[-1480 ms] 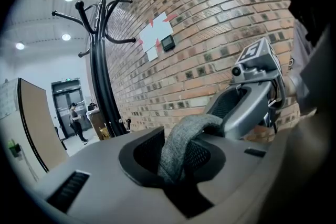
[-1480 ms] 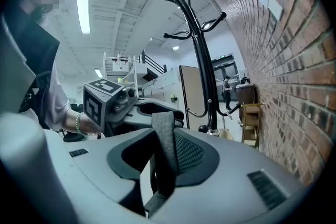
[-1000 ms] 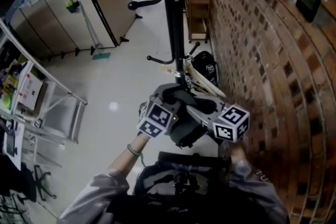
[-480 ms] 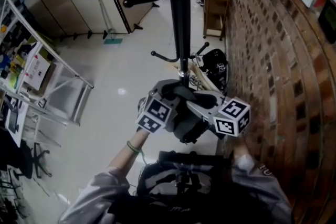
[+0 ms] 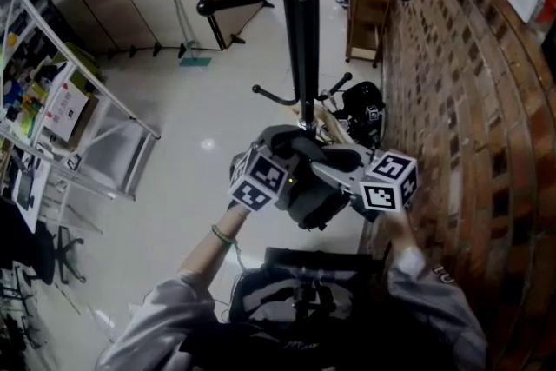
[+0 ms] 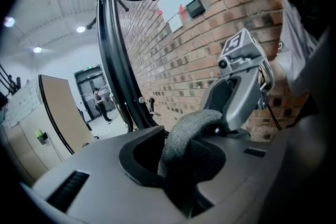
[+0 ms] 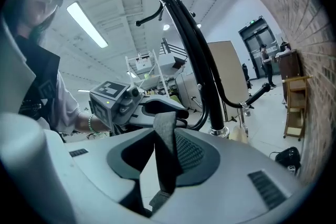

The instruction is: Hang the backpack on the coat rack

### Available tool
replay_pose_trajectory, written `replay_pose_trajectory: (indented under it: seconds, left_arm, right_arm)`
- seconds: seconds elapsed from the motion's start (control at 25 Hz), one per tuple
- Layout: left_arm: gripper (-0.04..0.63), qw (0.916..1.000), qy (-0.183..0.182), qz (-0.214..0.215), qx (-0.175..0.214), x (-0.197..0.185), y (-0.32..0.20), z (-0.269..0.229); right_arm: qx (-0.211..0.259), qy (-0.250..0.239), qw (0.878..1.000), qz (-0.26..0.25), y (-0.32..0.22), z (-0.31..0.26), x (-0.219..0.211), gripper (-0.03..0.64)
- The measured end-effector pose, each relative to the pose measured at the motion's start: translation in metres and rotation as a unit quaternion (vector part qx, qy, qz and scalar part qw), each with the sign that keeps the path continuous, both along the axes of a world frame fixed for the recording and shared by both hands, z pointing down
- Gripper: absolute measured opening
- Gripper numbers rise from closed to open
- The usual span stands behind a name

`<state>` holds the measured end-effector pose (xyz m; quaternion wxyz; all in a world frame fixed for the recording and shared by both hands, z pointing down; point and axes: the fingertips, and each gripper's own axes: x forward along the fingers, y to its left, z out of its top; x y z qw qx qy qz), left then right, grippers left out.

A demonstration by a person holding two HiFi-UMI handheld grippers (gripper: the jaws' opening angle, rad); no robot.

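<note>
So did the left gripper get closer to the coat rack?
Yes, a little. In the head view the left gripper has crept toward the coat rack pole; the gap to its low hook has shrunk.

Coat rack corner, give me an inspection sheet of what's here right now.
Surface: pale floor.
Job's things: coat rack upright, visible hooks bare; backpack held by its strap, not yet hung.
Clutter: black object by rack foot; metal stepladder.
Grippers: left gripper and right gripper both shut on strap.
Cables: thin wires on right gripper.
Surroundings: brick wall; cabinets.
</note>
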<state>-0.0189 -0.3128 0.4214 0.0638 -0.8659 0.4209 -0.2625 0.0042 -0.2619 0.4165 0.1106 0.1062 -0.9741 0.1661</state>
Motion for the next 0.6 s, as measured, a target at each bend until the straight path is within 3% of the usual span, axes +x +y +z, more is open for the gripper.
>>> replay_pose_trajectory:
  seconds: [0.36, 0.6]
  left_arm:
    - [0.084, 0.9993, -0.034, 0.016, -0.002, -0.003, -0.006, 0.01]
    - [0.084, 0.9994, -0.028, 0.021, -0.005, -0.005, -0.011, 0.014]
  right_arm:
    - [-0.037, -0.021, 0.99, -0.132, -0.002, 0.006, -0.001, 0.13]
    - [-0.023, -0.007, 0.985, -0.169, -0.005, 0.007, -0.002, 0.154]
